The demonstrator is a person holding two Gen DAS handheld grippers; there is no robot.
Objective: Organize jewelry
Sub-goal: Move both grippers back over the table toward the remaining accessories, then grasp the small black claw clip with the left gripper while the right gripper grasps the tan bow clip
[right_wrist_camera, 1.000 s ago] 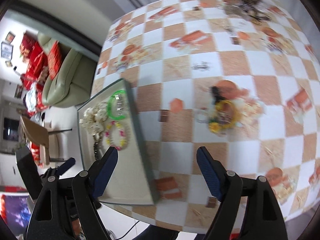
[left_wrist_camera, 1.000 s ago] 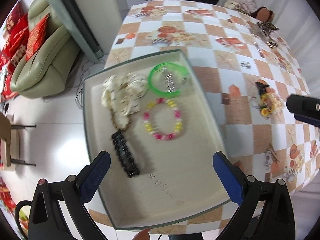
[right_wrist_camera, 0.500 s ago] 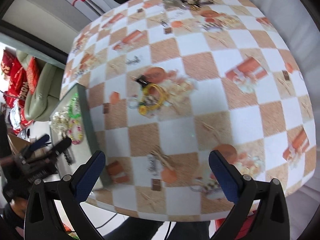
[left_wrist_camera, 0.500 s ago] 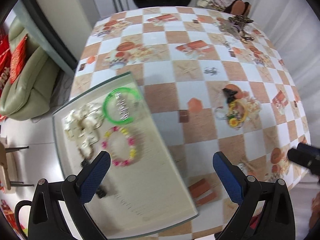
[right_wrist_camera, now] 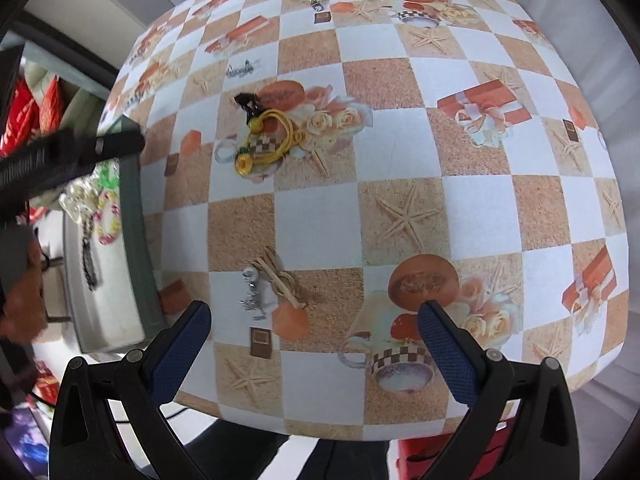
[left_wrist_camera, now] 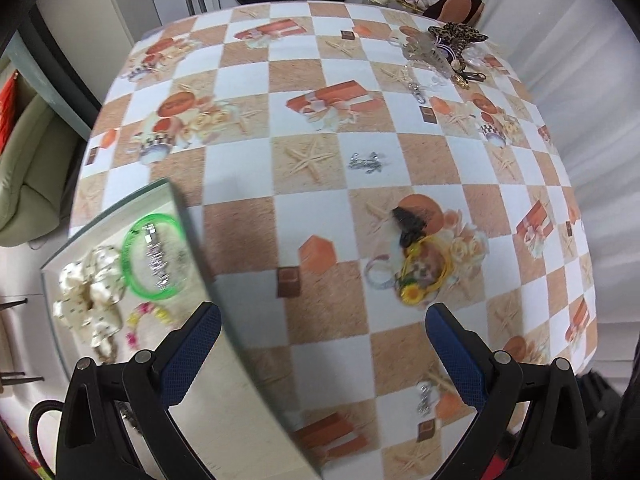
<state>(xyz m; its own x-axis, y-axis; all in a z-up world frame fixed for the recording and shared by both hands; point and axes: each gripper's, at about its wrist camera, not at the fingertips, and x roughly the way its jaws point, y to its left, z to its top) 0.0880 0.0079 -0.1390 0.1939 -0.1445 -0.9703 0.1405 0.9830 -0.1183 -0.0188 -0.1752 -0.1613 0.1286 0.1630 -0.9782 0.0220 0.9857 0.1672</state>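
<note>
A checked cloth of orange-brown and white squares, printed with starfish, gift boxes and cups, covers the bench (left_wrist_camera: pixel 248 80); beyond it stand a pale green sofa (left_wrist_camera: pixel 24 184) on the left, white walls and a dark round shape at the far end.

At the bench's left edge sits a shallow grey-rimmed tray (left_wrist_camera: pixel 176 208). In it lie a green bangle (left_wrist_camera: pixel 132 236) with a small silver piece (left_wrist_camera: pixel 158 258) inside its ring, a cream fabric scrunchie (left_wrist_camera: pixel 90 292) touching the bangle's left side, and a pink-and-yellow bead bracelet (left_wrist_camera: pixel 148 316) just nearer the camera. The right wrist view also shows a dark chain-like strip (right_wrist_camera: pixel 89 264) in the tray, below the beads.

Out on the cloth, well apart from the tray, a yellow cord hair tie with a sunflower (left_wrist_camera: pixel 424 280) lies tangled with a black clip (left_wrist_camera: pixel 408 226) and a clear ring (left_wrist_camera: pixel 380 276). A small silver piece (left_wrist_camera: pixel 366 162) lies farther back, another silver trinket (right_wrist_camera: pixel 253 292) near the front edge, and a heap of jewelry (left_wrist_camera: pixel 444 52) at the far right corner.

The left tongs (left_wrist_camera: pixel 322 344) hang above the tray's right rim and the cloth, spread wide and holding nothing. The right tongs (right_wrist_camera: pixel 314 338) hover over the near edge of the bench, likewise spread apart and empty, the silver trinket just ahead of their left finger.
</note>
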